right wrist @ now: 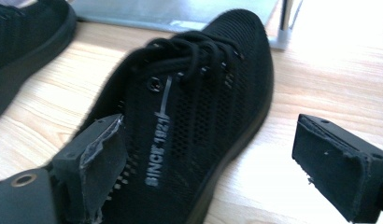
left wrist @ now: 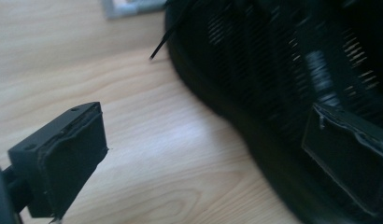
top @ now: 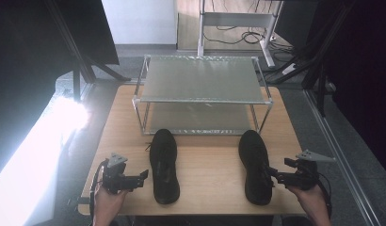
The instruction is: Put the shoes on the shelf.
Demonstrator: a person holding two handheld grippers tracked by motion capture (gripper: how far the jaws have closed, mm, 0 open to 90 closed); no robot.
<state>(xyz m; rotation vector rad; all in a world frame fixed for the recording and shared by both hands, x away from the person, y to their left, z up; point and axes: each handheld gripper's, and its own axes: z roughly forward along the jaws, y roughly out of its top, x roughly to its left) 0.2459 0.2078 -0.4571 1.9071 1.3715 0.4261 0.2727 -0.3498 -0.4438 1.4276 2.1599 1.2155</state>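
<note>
Both grippers gape empty near the table's (top: 205, 155) front edge: left gripper (top: 145, 176) beside the left shoe (top: 164, 165), right gripper (top: 272, 173) at the right shoe (top: 255, 165); the left shoe's heel is cut off in the left gripper view.

High view looks down on the wooden table (top: 210, 160); both gripper views sit close, facing black shoes (right wrist: 189, 116).

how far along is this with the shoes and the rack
Nothing looks done: both shelves of the rack are bare. The left shoe and right shoe lie on the table. In hand: the left gripper and right gripper sit open beside them, gripping nothing. Probably left: grasping and shelving both shoes.
</note>
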